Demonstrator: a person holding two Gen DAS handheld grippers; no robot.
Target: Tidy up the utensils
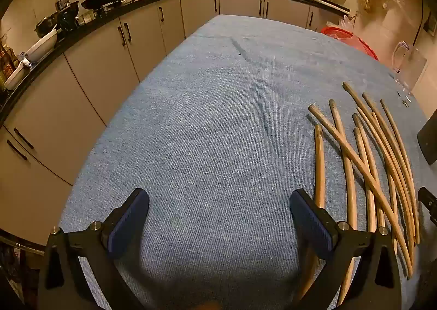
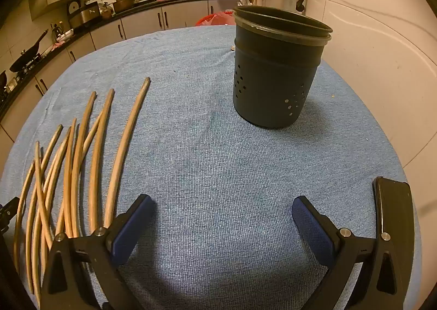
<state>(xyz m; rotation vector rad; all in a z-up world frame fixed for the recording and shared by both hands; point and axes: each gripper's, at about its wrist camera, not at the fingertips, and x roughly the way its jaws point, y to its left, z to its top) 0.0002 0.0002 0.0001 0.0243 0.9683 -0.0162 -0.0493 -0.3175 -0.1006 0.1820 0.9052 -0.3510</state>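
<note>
Several wooden chopsticks (image 1: 366,157) lie loose and partly crossed on the blue cloth-covered table (image 1: 213,118). In the left wrist view they lie to the right of my left gripper (image 1: 218,217), which is open and empty just above the cloth. In the right wrist view the chopsticks (image 2: 82,162) lie to the left of my right gripper (image 2: 222,217), also open and empty. A dark perforated utensil holder (image 2: 275,72) stands upright ahead and slightly right of the right gripper.
A black phone (image 2: 396,217) lies by the right gripper's right finger. A clear jug (image 1: 408,64) and a red basket (image 1: 349,39) sit at the table's far right edge. A kitchen counter (image 1: 109,9) with pans runs along the left.
</note>
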